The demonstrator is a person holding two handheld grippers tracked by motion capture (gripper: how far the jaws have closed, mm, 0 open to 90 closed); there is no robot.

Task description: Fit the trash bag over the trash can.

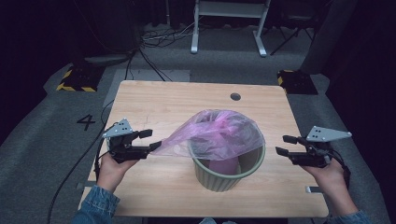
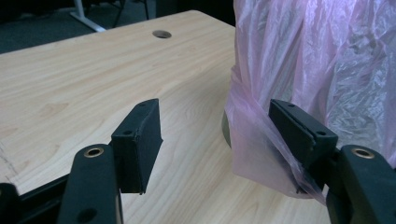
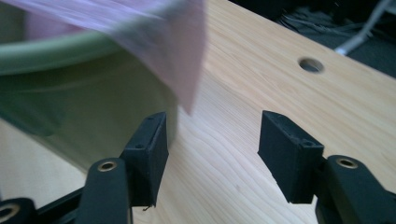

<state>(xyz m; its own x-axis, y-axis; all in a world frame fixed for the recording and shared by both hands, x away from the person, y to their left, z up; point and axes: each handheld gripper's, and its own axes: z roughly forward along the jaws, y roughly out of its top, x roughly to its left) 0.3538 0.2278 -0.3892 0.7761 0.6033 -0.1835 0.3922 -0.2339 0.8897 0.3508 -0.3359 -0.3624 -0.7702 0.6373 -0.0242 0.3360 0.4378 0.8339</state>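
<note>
The left tool (image 1: 148,139) is standing with its jaws wide apart at the left side of the table (image 1: 159,98), gripping nothing, though a stretched corner of the pink plastic bag (image 1: 219,133) is clinging to one of them. In the left gripper view that thin film is draping over the tip of the right-hand jaw and hanging down past it, while the other jaw is sitting bare above the wood with a broad gap between the two. The right tool (image 1: 283,144) is hovering at the right side of the table, well apart from the bag, its jaws also spread and nothing lying between them; in the right gripper view the pale wood is showing through the gap, and a loose flap of the bag is hanging just above and ahead of the left-hand jaw without touching it. The bag is sitting in the green bin (image 1: 224,175), which is standing upright near the middle of the table, a little toward the person's side. Its mouth is billowing up over the rim, crumpled and not folded down around it, and one corner is being drawn out sideways to the left tool. A hand (image 1: 109,170) in a denim sleeve is holding the left tool, and the other hand (image 1: 329,179) is holding the right one. A round cable hole (image 1: 235,96) is sitting in the table beyond the bin.
</note>
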